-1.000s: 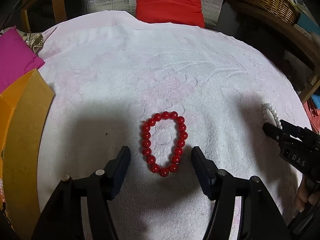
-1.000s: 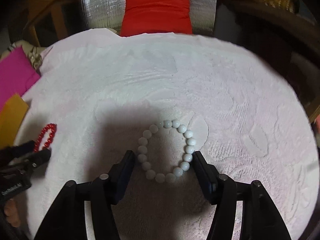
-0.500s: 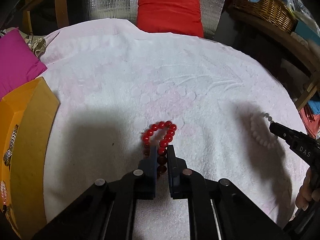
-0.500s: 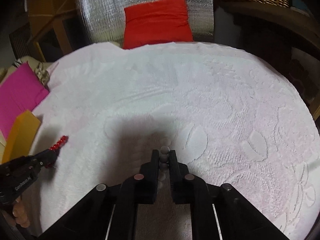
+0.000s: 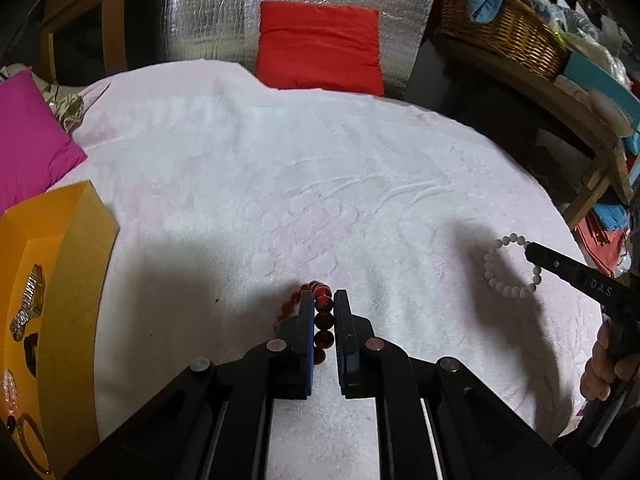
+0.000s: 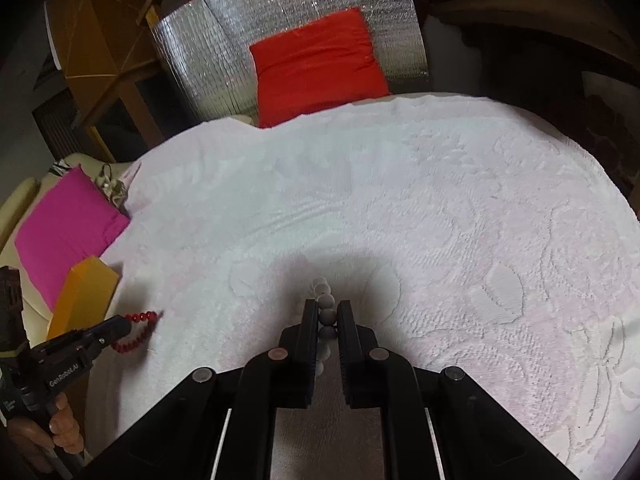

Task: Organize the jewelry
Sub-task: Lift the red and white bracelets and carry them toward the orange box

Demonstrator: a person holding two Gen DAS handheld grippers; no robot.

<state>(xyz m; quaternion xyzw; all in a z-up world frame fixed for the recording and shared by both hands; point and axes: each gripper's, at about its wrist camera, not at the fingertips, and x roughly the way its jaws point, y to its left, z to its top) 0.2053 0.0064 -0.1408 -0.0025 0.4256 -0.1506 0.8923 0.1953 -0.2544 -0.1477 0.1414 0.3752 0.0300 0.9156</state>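
My left gripper is shut on the red bead bracelet, whose beads stack between the pads and hang just above the white textured cloth. In the right wrist view that bracelet dangles from the left gripper at the lower left. My right gripper is shut on the white bead bracelet, pinched flat between its pads. In the left wrist view the white bracelet hangs as a loop from the right gripper at the right edge.
An open yellow box with several jewelry pieces sits at the cloth's left edge. A magenta cushion lies behind it, a red cushion at the far side, and a wicker basket on a shelf at the right.
Both grippers closed from wide open onto their bracelets, red in the left and white in the right, and then rose, lifting the bracelets off the cloth.
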